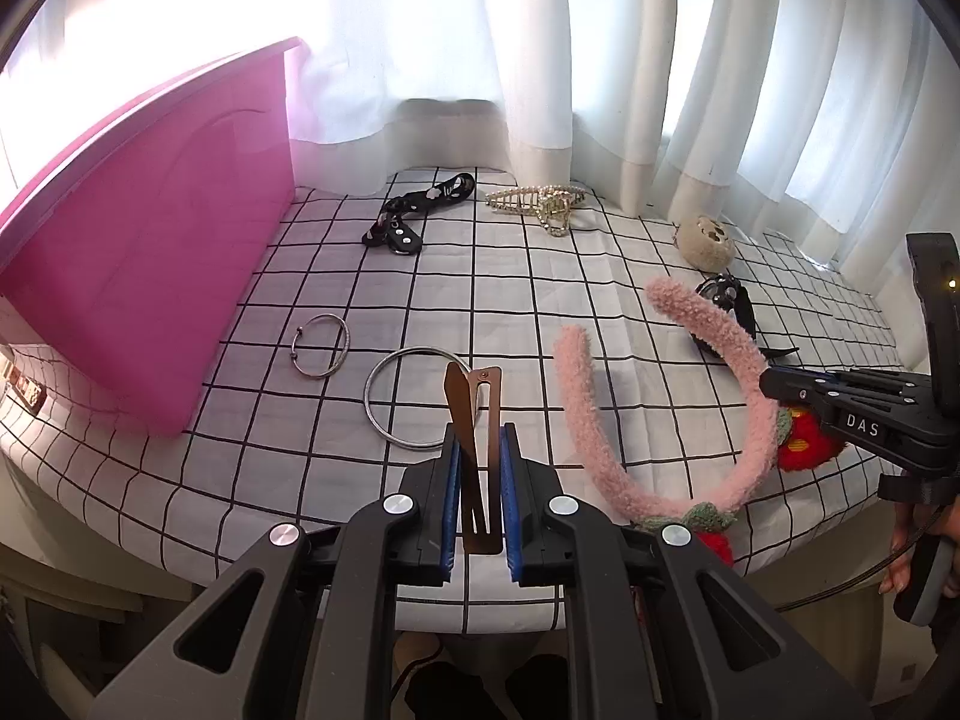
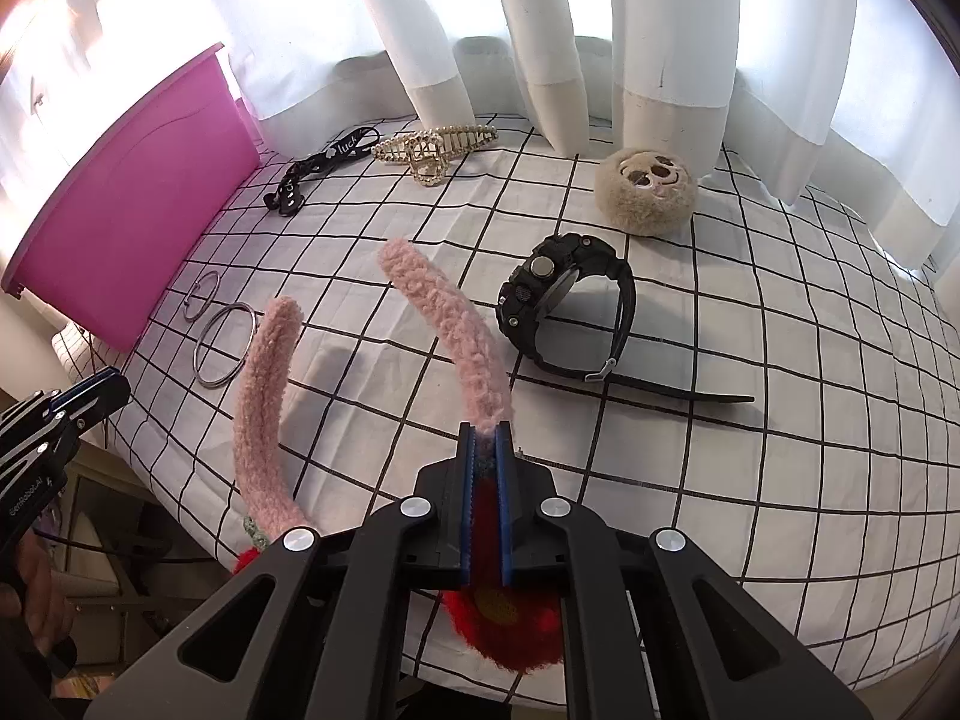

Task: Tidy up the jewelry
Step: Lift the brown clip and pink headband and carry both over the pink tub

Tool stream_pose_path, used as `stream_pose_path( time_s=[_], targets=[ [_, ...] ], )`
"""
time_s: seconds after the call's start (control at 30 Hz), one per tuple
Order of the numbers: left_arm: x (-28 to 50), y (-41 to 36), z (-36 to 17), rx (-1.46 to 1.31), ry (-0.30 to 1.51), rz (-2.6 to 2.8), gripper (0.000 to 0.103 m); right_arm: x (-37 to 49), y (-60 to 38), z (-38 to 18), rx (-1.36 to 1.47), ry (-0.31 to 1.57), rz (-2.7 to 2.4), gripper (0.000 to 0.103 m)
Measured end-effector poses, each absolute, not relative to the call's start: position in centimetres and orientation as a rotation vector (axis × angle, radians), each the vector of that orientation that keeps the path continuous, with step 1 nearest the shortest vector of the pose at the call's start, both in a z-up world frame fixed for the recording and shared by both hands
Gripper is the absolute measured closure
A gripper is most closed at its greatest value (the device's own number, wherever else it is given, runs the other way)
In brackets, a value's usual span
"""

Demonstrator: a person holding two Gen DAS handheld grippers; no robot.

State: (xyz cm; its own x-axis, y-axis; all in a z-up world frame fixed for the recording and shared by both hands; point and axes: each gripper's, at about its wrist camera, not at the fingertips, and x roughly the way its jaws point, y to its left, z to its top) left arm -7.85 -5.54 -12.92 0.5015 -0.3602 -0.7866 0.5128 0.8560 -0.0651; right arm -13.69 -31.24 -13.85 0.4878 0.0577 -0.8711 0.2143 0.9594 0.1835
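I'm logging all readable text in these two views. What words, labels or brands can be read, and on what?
"DAS": white letters on the right gripper body.
"luck": white on the black strap.
More white print further along that strap: too small to read.
Light lettering on the left gripper body: sideways, blurred, unreadable.
Watch face: turned away, nothing legible.

Sunlit white curtains (image 1: 540,48), gridded tablecloth (image 2: 780,480)

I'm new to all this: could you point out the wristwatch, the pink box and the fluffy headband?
Black wristwatch (image 2: 543,288), right wrist view, on its case.
Pink box (image 1: 150,294), left wrist view, on its side wall.
Pink fluffy headband (image 2: 264,414), right wrist view, on its free left arm.
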Motion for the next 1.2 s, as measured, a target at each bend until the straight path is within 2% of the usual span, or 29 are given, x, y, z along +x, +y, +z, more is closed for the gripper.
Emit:
stream_pose_path(
  time_s=[0.97, 1.2],
  targets=[
    [-5.9, -4.2, -9.5, 0.137, 0.829, -0.533, 0.091, -12.1, -30.2, -5.0, 0.175, 0.847, -0.081, 0.101],
    [-5.4, -3.8, -9.3, 0.133, 0.828, -0.529, 0.091, -11.5, -30.5, -5.8, 0.204, 0.867, -0.079, 0.101]
  ],
)
